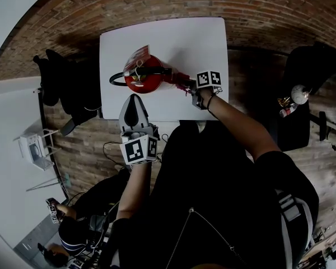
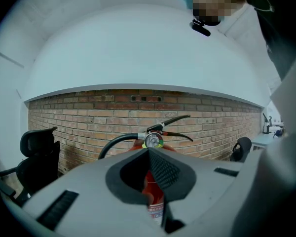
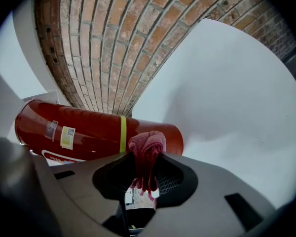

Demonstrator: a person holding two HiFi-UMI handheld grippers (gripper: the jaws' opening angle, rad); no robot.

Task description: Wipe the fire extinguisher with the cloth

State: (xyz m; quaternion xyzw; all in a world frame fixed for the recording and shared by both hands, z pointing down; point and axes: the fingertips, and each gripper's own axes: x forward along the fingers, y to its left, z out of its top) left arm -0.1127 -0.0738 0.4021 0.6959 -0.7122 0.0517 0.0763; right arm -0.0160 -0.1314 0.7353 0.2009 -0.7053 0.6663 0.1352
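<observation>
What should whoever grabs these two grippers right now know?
Left gripper: shut, empty, pointing at the extinguisher standing on the table; contact unclear.
Right gripper: shut on the cloth, held at the extinguisher's side.
Done: cloth gripped and at the extinguisher; how much is wiped can't be told.
To do: wipe around the body.

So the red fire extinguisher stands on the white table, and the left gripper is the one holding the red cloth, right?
Not quite. The cloth is pinched in the right gripper, not the left; the right gripper view shows it between those jaws. The left gripper has its jaws together on nothing. The fire extinguisher does stand on the white table.
</observation>
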